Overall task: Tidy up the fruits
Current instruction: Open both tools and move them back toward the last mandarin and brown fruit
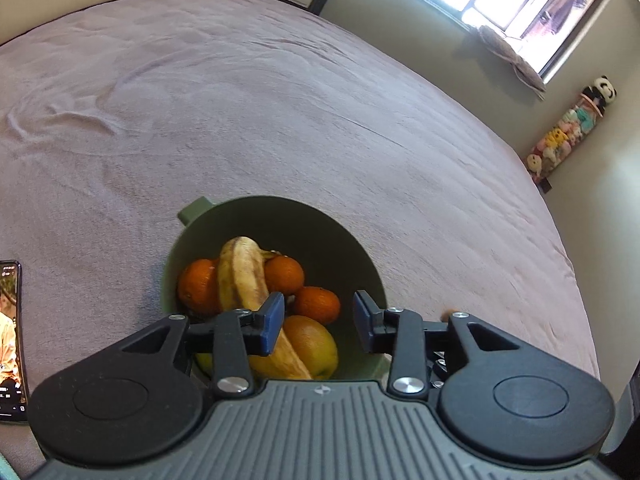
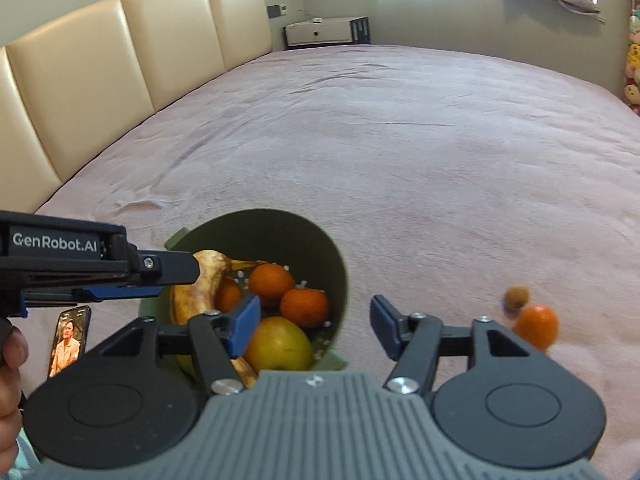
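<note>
Both the left hand-held gripper and the right hand-held gripper stood open and empty above the round green plastic bowl. A browned yellow banana lay across oranges inside it.

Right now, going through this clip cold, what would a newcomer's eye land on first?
First the green bowl on the pinkish bed cover, piled with a browned banana, several oranges and a yellow fruit. Next, one lone orange on the cover to the bowl's right, beside a small brown fruit. Both open tools hover over the bowl, empty.
</note>
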The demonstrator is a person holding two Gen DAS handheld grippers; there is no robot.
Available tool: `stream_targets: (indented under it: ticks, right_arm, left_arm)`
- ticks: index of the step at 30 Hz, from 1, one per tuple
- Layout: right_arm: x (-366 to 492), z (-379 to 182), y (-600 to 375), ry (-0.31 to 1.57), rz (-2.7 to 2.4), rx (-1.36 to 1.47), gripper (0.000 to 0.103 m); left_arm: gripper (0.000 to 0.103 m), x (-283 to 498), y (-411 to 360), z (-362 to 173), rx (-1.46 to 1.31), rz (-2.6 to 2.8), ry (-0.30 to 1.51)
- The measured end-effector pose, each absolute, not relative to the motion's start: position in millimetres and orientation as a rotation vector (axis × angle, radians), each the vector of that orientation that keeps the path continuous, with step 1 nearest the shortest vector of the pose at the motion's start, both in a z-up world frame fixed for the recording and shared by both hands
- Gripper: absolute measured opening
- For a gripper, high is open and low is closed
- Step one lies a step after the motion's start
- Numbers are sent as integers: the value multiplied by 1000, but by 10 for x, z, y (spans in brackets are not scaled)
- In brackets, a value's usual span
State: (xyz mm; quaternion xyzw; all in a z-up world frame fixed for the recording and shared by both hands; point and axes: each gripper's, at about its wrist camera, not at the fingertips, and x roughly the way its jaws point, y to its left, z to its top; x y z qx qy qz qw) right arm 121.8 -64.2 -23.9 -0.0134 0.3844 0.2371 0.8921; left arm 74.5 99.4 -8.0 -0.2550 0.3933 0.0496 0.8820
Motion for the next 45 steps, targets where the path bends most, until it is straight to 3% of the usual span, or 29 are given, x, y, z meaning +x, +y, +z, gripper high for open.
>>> stream_targets:
  ticks: [4, 7, 11, 34, 45]
  right_arm:
    - [1125, -191, -850, 790, 427, -49, 67]
    - [1046, -199, -1062, 797, 376, -47, 75]
    - [958, -237, -1318, 803, 312, -48, 79]
    - [1132, -652, -2089, 840, 97, -60, 79]
    - [1342, -779, -2097, 815, 102, -61, 69]
  left_arm:
    - [47, 750, 821, -78, -487, 67, 833]
    - [48, 769, 657, -90, -443, 31, 854]
    - [51, 794, 415, -106, -381, -20, 882]
    - [52, 1065, -518, -357, -191, -151, 825]
    - [52, 1228, -663, -462, -153, -173, 786]
